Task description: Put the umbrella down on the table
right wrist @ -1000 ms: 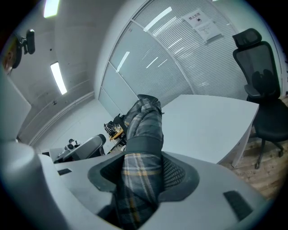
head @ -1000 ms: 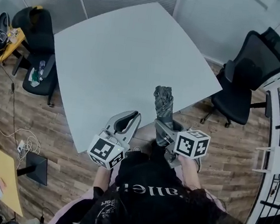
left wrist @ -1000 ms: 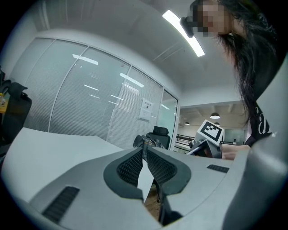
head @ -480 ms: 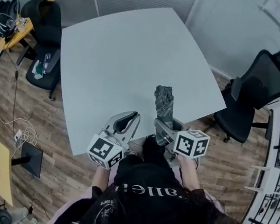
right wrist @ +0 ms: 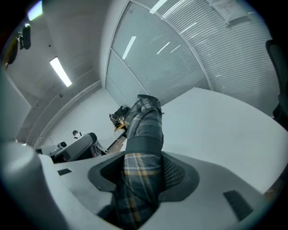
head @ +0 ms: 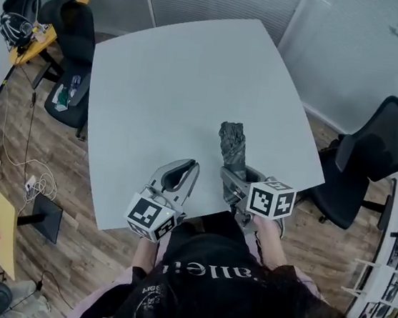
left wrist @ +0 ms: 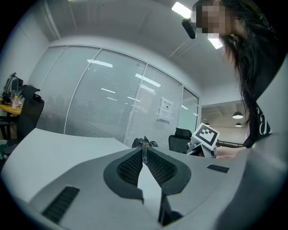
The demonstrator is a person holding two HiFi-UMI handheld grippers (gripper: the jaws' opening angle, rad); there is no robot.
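pale print on person's black top [head: 187,267] reads approx "alle", rest unclear. wall notice [left wrist: 165,110] too small to read.

- Umbrella [head: 232,143] above the table [head: 165,78], near its 5 o'clock edge
- Left gripper [head: 182,168] at the umbrella's 8 o'clock
- Chair [head: 376,151] at the table's 3 o'clock, second chair [head: 74,31] at 10 o'clock

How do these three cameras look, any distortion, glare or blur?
Head view: evenly lit, sharp, fisheye bows the pale grey table. Left gripper view: dark vignette, lights mirrored in the glass partition wall. Right gripper view: folded grey plaid umbrella looms large, slightly soft.
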